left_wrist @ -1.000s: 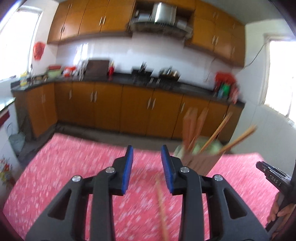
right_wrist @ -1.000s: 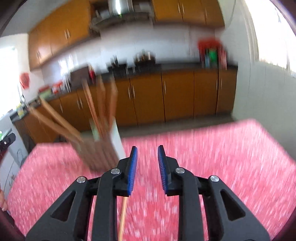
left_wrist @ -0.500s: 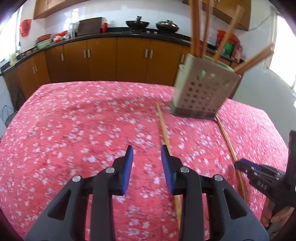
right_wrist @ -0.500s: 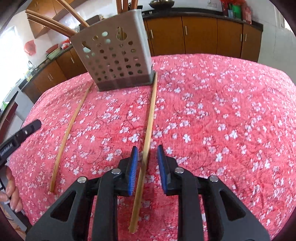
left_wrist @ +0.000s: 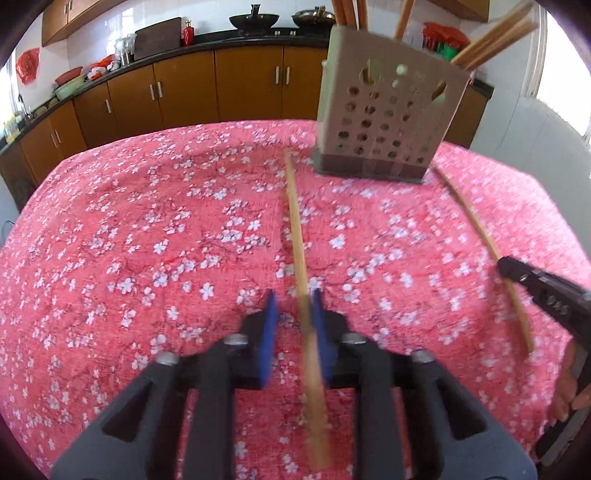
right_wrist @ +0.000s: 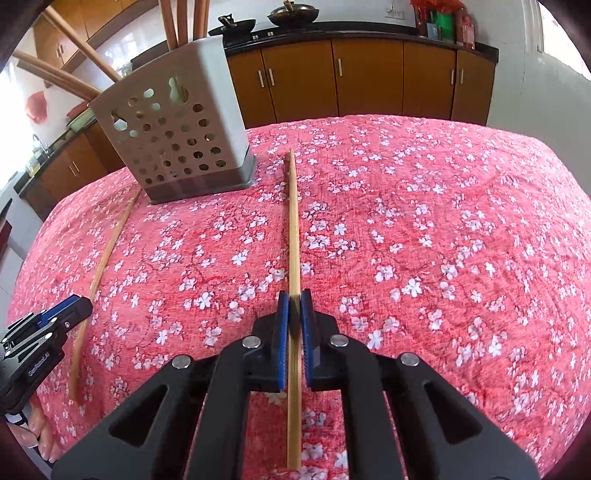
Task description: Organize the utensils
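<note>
A perforated grey utensil holder point(left_wrist: 388, 110) with several wooden utensils stands on the red floral tablecloth point(left_wrist: 147, 221); it also shows in the right wrist view point(right_wrist: 177, 136). Two bamboo chopsticks lie on the cloth. My left gripper point(left_wrist: 293, 306) straddles one chopstick point(left_wrist: 295, 229), jaws narrowed, with a gap left on the left side. My right gripper point(right_wrist: 294, 299) is closed around the other chopstick point(right_wrist: 293, 221), pads touching it. Each view shows the other chopstick point(left_wrist: 484, 243) point(right_wrist: 107, 254) and the other gripper point(left_wrist: 546, 291) point(right_wrist: 44, 325) at its edge.
Brown kitchen cabinets point(left_wrist: 184, 92) and a dark counter with woks point(left_wrist: 255, 18) run behind the table. The table edge drops off beyond the holder. A white wall point(right_wrist: 535, 92) stands to the right.
Both grippers came down low over the cloth and forward along the chopsticks. The right jaws closed onto their chopstick; the left jaws narrowed around theirs.
</note>
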`<action>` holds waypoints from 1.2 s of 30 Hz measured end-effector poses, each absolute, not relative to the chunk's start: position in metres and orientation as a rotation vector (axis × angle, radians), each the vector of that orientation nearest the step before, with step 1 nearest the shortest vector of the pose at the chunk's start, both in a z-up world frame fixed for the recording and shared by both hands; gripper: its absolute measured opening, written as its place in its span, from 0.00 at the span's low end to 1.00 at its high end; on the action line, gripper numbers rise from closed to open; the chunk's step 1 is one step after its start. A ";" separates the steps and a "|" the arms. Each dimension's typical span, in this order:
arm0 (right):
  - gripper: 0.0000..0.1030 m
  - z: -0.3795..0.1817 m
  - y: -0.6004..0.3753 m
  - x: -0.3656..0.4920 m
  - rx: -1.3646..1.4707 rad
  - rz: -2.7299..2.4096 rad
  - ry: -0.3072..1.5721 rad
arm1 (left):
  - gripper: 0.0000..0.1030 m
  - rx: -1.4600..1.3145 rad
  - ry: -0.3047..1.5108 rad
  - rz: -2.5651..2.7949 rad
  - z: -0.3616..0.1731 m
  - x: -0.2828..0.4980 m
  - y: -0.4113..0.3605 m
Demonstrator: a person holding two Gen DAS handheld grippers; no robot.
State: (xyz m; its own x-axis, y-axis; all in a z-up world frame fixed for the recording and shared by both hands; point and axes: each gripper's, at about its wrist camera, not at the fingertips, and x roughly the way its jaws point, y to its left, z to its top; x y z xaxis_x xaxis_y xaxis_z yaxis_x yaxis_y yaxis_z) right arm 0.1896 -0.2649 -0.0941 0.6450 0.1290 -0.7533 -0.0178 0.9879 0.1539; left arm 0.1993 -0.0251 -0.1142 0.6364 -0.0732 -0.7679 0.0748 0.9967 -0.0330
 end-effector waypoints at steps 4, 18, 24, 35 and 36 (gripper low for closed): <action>0.07 -0.096 -0.262 0.195 0.113 0.077 0.860 | 0.09 -0.006 0.878 -0.057 -0.114 0.211 -0.017; 0.08 -0.101 -0.269 0.219 0.098 0.064 0.844 | 0.11 -0.100 0.871 -0.005 -0.112 0.247 0.026; 0.08 -0.100 -0.271 0.217 0.099 0.063 0.843 | 0.11 -0.124 0.870 -0.016 -0.112 0.243 0.036; 0.08 -0.100 -0.269 0.216 0.097 0.061 0.842 | 0.11 -0.125 0.871 -0.015 -0.110 0.244 0.033; 0.08 -0.100 -0.269 0.216 0.097 0.061 0.842 | 0.11 -0.126 0.871 -0.015 -0.110 0.244 0.035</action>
State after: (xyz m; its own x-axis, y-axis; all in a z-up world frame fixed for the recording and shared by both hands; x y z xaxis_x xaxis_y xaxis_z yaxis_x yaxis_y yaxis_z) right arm 0.2161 -0.2689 -0.1004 0.6648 0.0923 -0.7413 -0.0153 0.9938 0.1100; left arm 0.2438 0.0346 -0.1099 0.6447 -0.0643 -0.7617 -0.0383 0.9925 -0.1162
